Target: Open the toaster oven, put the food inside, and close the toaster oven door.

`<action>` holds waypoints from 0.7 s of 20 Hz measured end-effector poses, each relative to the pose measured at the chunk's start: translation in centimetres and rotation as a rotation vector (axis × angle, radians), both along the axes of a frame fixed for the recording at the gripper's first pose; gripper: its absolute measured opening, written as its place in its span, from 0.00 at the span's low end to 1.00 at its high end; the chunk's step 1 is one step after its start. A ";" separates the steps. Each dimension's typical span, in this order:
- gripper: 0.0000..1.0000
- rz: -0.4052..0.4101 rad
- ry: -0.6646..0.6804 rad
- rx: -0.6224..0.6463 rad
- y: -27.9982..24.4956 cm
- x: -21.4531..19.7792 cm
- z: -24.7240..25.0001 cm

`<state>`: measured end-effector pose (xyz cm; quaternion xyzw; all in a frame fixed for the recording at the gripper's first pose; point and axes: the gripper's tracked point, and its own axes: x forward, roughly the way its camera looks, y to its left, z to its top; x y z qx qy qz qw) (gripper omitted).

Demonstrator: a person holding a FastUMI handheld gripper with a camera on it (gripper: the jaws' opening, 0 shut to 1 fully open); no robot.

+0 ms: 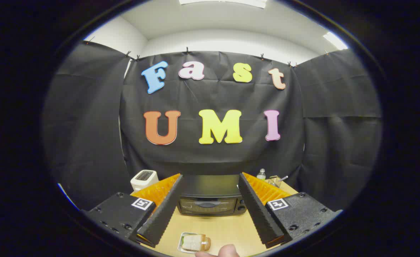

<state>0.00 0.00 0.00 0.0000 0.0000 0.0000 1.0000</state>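
Two fingers of the gripper (210, 210) were held wide apart, nothing gripped. Between them, a sandwich on a small white tray (194, 243) was seen (fingertip (228, 251) beside it); beyond, the black toaster oven (210, 199), door closed.

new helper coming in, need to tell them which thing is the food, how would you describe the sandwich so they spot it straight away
Start at the black toaster oven on the wooden table, its door shut, seen between the open tongs. Nearer than it, on the bare tabletop, lies a small clear tray holding the sandwich, with a fingertip beside it. It is the only food: the white toaster and bottle stand far back.
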 end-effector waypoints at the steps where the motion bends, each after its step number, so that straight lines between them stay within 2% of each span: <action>1: 1.00 0.005 0.003 0.007 0.4 0.2 -0.1; 14: 1.00 0.005 0.025 0.022 1.1 0.6 -0.5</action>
